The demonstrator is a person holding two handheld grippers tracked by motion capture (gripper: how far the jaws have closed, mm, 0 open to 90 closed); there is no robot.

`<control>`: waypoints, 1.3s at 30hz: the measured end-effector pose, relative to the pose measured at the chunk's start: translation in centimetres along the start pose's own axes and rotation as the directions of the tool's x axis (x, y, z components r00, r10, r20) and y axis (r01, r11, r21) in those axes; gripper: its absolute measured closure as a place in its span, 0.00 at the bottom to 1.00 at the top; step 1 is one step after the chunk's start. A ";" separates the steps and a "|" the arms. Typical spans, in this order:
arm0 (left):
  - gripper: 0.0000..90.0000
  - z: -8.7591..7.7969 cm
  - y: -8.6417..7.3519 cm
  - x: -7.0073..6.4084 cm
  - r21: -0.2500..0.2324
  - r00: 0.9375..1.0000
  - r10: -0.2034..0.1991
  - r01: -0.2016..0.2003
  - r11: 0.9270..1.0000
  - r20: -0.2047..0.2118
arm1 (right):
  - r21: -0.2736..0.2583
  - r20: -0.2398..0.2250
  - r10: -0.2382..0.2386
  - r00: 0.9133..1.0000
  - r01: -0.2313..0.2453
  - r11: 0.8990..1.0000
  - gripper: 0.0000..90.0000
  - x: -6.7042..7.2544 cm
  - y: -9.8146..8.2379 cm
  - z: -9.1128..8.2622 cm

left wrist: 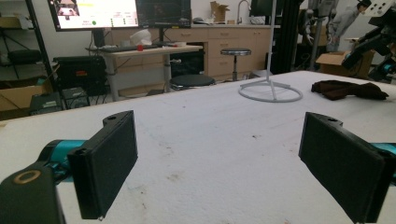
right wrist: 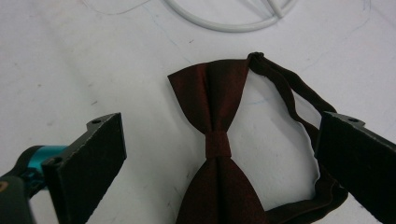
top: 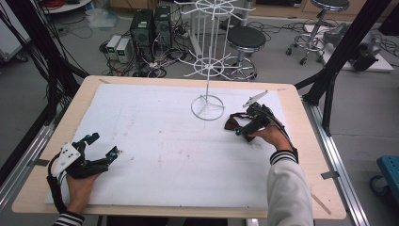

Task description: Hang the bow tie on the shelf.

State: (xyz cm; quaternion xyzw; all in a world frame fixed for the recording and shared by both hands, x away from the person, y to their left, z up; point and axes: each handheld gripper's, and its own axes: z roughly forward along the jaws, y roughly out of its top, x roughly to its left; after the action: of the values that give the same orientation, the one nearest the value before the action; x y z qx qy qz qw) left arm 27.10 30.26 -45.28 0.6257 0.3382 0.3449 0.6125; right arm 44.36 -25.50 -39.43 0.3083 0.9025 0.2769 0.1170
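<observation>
A dark red bow tie [right wrist: 215, 140] with a strap loop [right wrist: 289, 98] lies flat on the white mat. My right gripper [right wrist: 219, 163] hovers over it, open, one jaw on each side of the knot, and the right jaw covers part of the strap. In the high view the right gripper [top: 249, 123] sits over the bow tie [top: 231, 123], just right of the white wire rack's ring base [top: 207, 108]. My left gripper [top: 104, 147] rests open at the mat's near left with nothing between its jaws. From the left gripper view the bow tie [left wrist: 349, 89] lies far off to the right.
The white wire display rack [top: 208, 47] stands at the back middle of the white mat [top: 164, 155] on a wooden table [top: 301, 188]. Stools, computer towers and cables fill the floor beyond the far edge. Black frame posts stand at both sides.
</observation>
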 end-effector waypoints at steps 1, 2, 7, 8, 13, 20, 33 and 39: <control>0.13 0.0 0.0 0.0 -0.001 1.000 0.000 0.000 1.000 0.000 | 0.004 -0.002 -0.001 1.000 0.001 1.000 0.04 0.0 0.0 0.1; 0.13 0.0 0.0 0.0 -0.001 1.000 0.000 0.000 1.000 0.000 | 0.009 -0.008 -0.007 1.000 0.007 1.000 0.07 0.0 0.0 0.1; 0.13 0.0 0.0 0.0 -0.001 1.000 0.000 0.000 1.000 0.000 | 0.035 -0.006 -0.012 1.000 0.012 0.999 0.08 0.0 0.0 0.6; 0.13 0.0 0.0 0.0 -0.001 1.000 0.000 0.000 1.000 0.001 | 0.044 -0.004 -0.013 1.000 0.013 0.999 0.11 0.0 -0.1 0.7; 0.13 0.0 0.0 0.0 -0.002 1.000 -0.001 0.001 1.000 0.000 | 0.074 -0.011 0.007 1.000 -0.006 0.997 0.20 -0.1 -0.1 1.2; 0.13 0.0 0.0 0.0 -0.002 1.000 -0.002 0.002 1.000 0.000 | 0.114 -0.002 0.003 1.000 -0.003 0.993 0.38 -0.3 -0.2 1.6; 0.13 0.0 0.0 0.0 -0.002 1.000 -0.002 0.002 1.000 0.001 | 0.175 0.033 -0.062 0.998 0.056 0.983 0.84 0.0 0.1 2.4; 0.13 0.0 0.0 0.0 -0.002 1.000 -0.001 0.001 1.000 0.001 | 0.169 0.025 -0.054 0.998 0.049 0.984 0.86 0.0 0.1 2.2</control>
State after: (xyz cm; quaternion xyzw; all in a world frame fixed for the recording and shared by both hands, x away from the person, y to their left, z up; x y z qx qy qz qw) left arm 27.10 30.28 -45.29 0.6251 0.3380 0.3444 0.6135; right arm 45.24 -24.48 -41.19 0.2978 0.9285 0.1923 0.1109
